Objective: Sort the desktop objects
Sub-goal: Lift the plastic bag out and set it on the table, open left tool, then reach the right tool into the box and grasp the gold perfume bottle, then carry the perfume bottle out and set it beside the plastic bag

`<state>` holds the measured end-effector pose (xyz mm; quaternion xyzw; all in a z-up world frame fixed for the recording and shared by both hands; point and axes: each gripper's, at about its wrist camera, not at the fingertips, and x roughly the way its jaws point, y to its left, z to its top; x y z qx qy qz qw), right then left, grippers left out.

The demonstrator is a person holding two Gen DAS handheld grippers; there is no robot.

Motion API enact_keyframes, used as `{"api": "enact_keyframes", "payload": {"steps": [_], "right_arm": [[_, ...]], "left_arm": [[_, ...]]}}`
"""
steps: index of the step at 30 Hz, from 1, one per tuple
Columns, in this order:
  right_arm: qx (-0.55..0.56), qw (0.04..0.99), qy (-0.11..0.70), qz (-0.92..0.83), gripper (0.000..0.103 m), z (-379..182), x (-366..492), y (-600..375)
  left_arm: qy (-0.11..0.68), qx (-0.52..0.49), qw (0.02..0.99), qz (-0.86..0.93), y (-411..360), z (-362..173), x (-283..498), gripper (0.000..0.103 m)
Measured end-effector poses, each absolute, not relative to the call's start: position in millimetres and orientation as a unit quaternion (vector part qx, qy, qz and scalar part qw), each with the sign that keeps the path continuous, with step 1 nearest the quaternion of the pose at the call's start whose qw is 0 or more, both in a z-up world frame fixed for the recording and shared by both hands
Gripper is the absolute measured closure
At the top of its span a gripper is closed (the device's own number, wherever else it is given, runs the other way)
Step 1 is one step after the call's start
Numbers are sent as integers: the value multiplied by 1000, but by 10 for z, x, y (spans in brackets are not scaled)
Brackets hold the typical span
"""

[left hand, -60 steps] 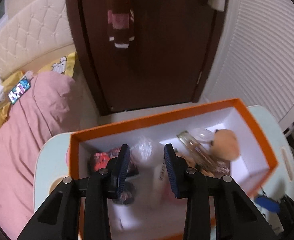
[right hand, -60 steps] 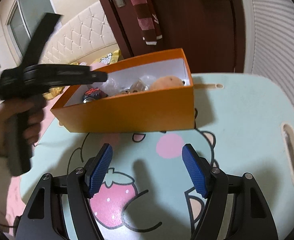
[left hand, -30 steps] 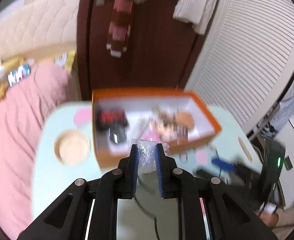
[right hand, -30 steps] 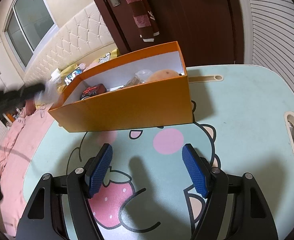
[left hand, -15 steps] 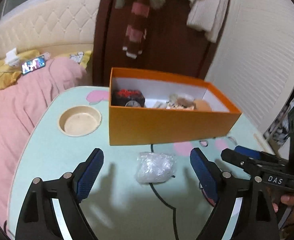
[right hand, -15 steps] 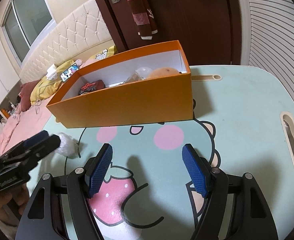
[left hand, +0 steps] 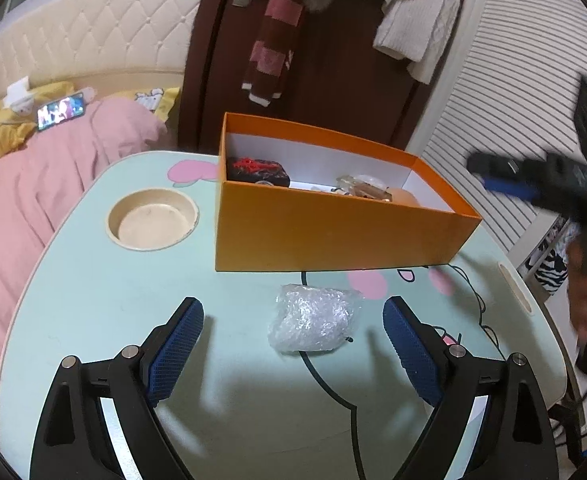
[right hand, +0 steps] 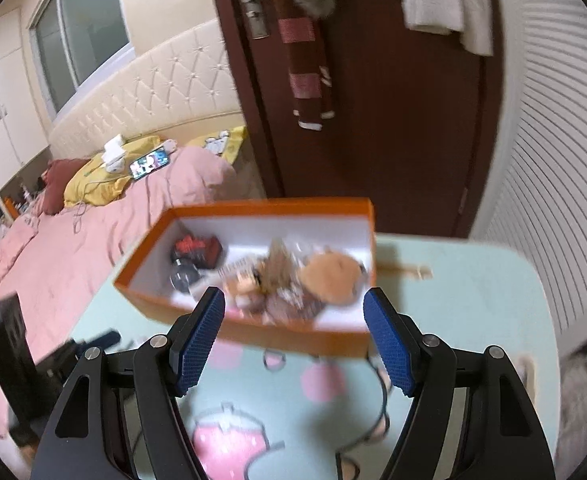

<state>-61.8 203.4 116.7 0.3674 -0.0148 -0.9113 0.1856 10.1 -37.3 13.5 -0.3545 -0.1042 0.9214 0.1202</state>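
Note:
An orange box (left hand: 333,236) with a white inside stands on the pale green table (left hand: 93,300). It holds a black and red item (left hand: 258,172), a tan plush (right hand: 333,274) and several small things. A crumpled clear plastic wad (left hand: 313,318) lies on the table in front of the box. My left gripper (left hand: 293,344) is open and empty, with the wad between and just beyond its fingertips. My right gripper (right hand: 295,332) is open and empty, raised above the box's near wall (right hand: 293,332); it also shows blurred at the right of the left wrist view (left hand: 533,184).
A round beige cup recess (left hand: 152,220) sits in the table left of the box. A slot handle (left hand: 515,286) is at the table's right edge. A bed with pink bedding (left hand: 33,184) lies to the left. A dark door (left hand: 333,60) with hanging clothes is behind.
My left gripper set the plastic wad on the table and stayed open behind it. My right gripper has risen and moved toward the box, now looking down into it.

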Motion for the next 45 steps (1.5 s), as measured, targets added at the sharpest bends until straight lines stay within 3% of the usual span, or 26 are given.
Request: {"api": "enact_keyframes", "payload": {"steps": [3,8,12,17,22,26,36,40,45], "right_arm": [[408,201,2,-891,48,1244,-975,1903],[484,214,32,-848,52,1127,-1504,1650],[535,220,50,-814,63,909,-1782,1441],[596,206,60,-774,65,581,-1963,1280],[634,239,-56,-733,67,415,-2176,1462],[657,274,-145,-687,84,269,-2292,1607],[590,311,-171,-725,84,716,-1997,1669],[542,335,-183,-749,84,1151,-1655,1826],[523,334,-177,-764,84,1305,-1109,1994]], "left_arm": [[-106,-358,124,919,-397,116,110,12],[-111,-363,128,916,-408,90,101,12],[-115,-364,129,915,-400,84,99,12],[-116,-366,132,914,-393,84,99,12],[-117,-367,132,913,-391,82,92,12],[-119,-370,131,912,-386,71,82,12],[-123,-370,126,912,-387,53,87,12],[-128,-369,121,913,-388,48,88,12],[-129,-364,117,915,-409,50,101,12]]}}
